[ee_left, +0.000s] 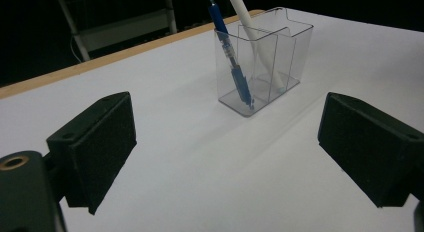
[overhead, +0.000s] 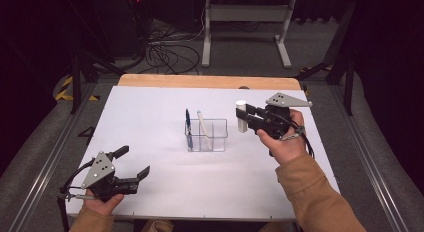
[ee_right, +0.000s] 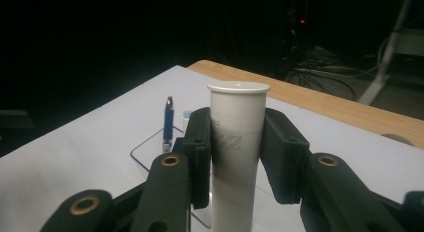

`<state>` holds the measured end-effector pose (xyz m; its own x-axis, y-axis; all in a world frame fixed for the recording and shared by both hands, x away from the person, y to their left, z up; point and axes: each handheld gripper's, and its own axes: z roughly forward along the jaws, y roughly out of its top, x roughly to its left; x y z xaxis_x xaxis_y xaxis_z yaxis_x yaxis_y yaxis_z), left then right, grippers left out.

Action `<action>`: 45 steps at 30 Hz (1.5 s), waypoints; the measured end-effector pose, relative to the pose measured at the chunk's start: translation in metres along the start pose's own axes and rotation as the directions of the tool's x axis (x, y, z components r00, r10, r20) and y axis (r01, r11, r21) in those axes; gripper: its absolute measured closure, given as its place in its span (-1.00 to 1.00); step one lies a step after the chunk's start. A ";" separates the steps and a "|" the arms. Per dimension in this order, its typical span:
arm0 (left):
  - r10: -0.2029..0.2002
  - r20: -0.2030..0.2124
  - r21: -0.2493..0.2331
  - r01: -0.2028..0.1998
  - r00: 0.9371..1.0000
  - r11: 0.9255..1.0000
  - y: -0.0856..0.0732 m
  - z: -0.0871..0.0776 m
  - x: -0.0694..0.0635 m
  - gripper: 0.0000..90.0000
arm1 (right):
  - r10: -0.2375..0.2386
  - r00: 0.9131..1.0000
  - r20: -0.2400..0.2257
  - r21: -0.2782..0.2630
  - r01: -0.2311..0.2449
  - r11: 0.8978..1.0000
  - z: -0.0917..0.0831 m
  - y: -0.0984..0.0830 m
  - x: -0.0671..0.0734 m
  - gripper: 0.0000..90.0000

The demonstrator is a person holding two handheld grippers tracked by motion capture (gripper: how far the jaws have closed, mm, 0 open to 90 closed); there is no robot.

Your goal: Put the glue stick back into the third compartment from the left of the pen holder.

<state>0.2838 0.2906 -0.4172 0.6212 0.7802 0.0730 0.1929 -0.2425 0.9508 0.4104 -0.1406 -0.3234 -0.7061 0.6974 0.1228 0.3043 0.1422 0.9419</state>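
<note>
Item: white plastic tube [ee_right: 237, 142], capped with a flat rimmed lid, faint print on its side. Location: upright above the worktop [overhead: 150, 142], just right of the clear two-compartment pen holder [overhead: 206, 135].

Held by: right gripper [overhead: 244, 116], jaws partly closed, pads pressing both sides just below the lid.

Handling, as judged: light, rigid, smooth-walled; likely to slip or tilt if gripped loosely. Best hold is the mid-to-upper body, below the rim.

Holder contents: blue pen [ee_left: 229, 54] in one compartment, white pen [ee_left: 255, 42] in the other, both leaning.

Left gripper [overhead: 131, 162]: jaws wide apart, nothing between them, near the worktop's front-left corner.
</note>
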 end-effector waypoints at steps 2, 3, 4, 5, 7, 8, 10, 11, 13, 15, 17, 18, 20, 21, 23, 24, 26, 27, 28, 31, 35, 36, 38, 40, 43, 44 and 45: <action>-0.001 -0.001 0.000 0.001 1.000 1.000 0.000 0.000 0.000 -0.79 | -0.014 1.000 -0.020 -0.008 0.014 1.000 0.003 -0.001 0.000 0.50; -0.001 -0.001 -0.001 0.001 1.000 1.000 0.000 0.000 0.000 -0.79 | -0.014 1.000 -0.026 -0.009 0.014 1.000 0.004 -0.002 0.000 0.50; -0.002 0.000 0.000 0.002 1.000 1.000 0.000 0.000 0.000 -0.79 | -0.024 0.999 -0.036 -0.010 0.024 1.000 0.005 -0.002 0.000 0.50; -0.002 -0.001 0.000 0.002 1.000 1.000 0.000 0.000 0.000 -0.79 | -0.029 0.998 -0.047 -0.018 0.028 0.999 0.007 -0.002 0.000 0.50; -0.002 0.000 0.000 0.002 1.000 1.000 0.000 0.000 0.000 -0.79 | -0.041 0.997 -0.072 -0.026 0.039 0.999 0.009 -0.003 0.000 0.49; -0.002 0.000 0.000 0.002 1.000 1.000 0.000 0.000 0.000 -0.79 | -0.048 0.995 -0.083 -0.031 0.046 0.998 0.011 -0.003 0.000 0.49; 0.000 -0.001 -0.001 0.000 1.000 1.000 0.000 0.000 0.000 -0.79 | -0.060 0.993 -0.104 -0.040 0.056 0.998 0.013 -0.004 -0.001 0.49; 0.000 0.000 -0.001 0.000 1.000 1.000 0.000 0.000 0.000 -0.79 | -0.064 0.991 -0.116 -0.045 0.059 0.997 0.014 -0.005 -0.001 0.50; 0.000 0.000 0.000 0.000 1.000 1.000 0.000 0.000 0.000 -0.79 | -0.063 0.987 -0.149 -0.052 0.056 0.997 0.016 -0.005 -0.001 0.49; -0.003 0.001 0.000 0.003 1.000 1.000 0.000 0.000 0.000 -0.79 | -0.073 0.984 -0.162 -0.055 0.065 0.996 0.018 -0.006 -0.001 0.49; -0.002 0.003 0.001 0.002 1.000 1.000 0.000 0.000 0.000 -0.79 | -0.077 0.983 -0.168 -0.061 0.068 0.996 0.019 -0.006 0.000 0.49; -0.001 0.004 0.001 0.001 1.000 1.000 0.000 0.000 0.000 -0.79 | -0.078 0.982 -0.174 -0.067 0.067 0.995 0.020 -0.006 0.000 0.50; 0.001 0.005 0.001 -0.001 1.000 1.000 0.000 0.000 0.001 -0.79 | -0.072 0.980 -0.183 -0.077 0.059 0.995 0.022 -0.006 0.000 0.49; -0.001 0.003 0.000 0.001 1.000 1.000 0.000 0.000 0.000 -0.79 | -0.068 0.980 -0.185 -0.080 0.054 0.995 0.022 -0.006 0.001 0.50; 0.000 0.005 0.001 0.000 1.000 1.000 0.000 0.001 0.001 -0.79 | -0.062 0.980 -0.189 -0.089 0.046 0.995 0.024 -0.007 0.001 0.49; -0.001 0.005 0.002 0.001 1.000 1.000 0.000 0.001 0.001 -0.79 | -0.055 0.980 -0.189 -0.091 0.038 0.995 0.025 -0.008 0.002 0.49; 0.000 0.005 0.002 0.000 1.000 1.000 0.000 0.001 0.000 -0.79 | -0.036 0.982 -0.188 -0.095 0.019 0.995 0.028 -0.009 0.002 0.49; 0.000 0.005 0.002 0.000 1.000 1.000 0.000 0.001 0.000 -0.79 | -0.025 0.982 -0.185 -0.097 0.007 0.995 0.029 -0.010 0.002 0.49; 0.001 0.006 0.002 -0.001 1.000 1.000 0.000 0.001 0.001 -0.79 | -0.012 0.983 -0.182 -0.101 -0.007 0.995 0.031 -0.011 0.002 0.49; -0.001 0.005 0.002 0.001 1.000 1.000 0.000 0.001 0.001 -0.79 | 0.013 0.983 -0.183 -0.097 -0.031 0.995 0.035 -0.013 0.001 0.49; -0.001 0.004 0.000 0.001 1.000 1.000 0.000 0.001 0.001 -0.79 | 0.028 0.983 -0.179 -0.098 -0.047 0.994 0.042 -0.017 0.001 0.49; 0.001 0.006 0.001 -0.001 1.000 1.000 0.000 0.001 0.001 -0.79 | 0.030 0.984 -0.177 -0.097 -0.048 0.994 0.044 -0.018 0.001 0.49; 0.000 0.004 0.001 0.000 1.000 1.000 0.000 0.001 0.001 -0.79 | 0.037 0.984 -0.172 -0.095 -0.054 0.994 0.048 -0.021 0.000 0.49; -0.003 0.005 0.000 0.003 1.000 1.000 0.000 0.001 0.001 -0.79 | 0.041 0.986 -0.163 -0.087 -0.056 0.995 0.051 -0.024 -0.001 0.49; -0.003 0.005 0.000 0.003 1.000 1.000 0.000 0.001 0.001 -0.79 | 0.059 0.986 -0.154 -0.082 -0.073 0.994 0.055 -0.028 -0.001 0.49; -0.002 0.004 -0.001 0.002 1.000 1.000 0.000 0.001 0.001 -0.79 | 0.064 0.987 -0.149 -0.077 -0.076 0.994 0.057 -0.029 -0.001 0.49; -0.001 0.004 -0.001 0.001 1.000 1.000 0.000 0.001 0.001 -0.79 | 0.067 0.988 -0.141 -0.074 -0.078 0.994 0.058 -0.031 -0.002 0.49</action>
<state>0.2852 0.2909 -0.4175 0.6239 0.7783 0.0705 0.1928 -0.2408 0.9512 0.4391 -0.1056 -0.3707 -0.7671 0.5993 0.2287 0.3106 0.0351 0.9499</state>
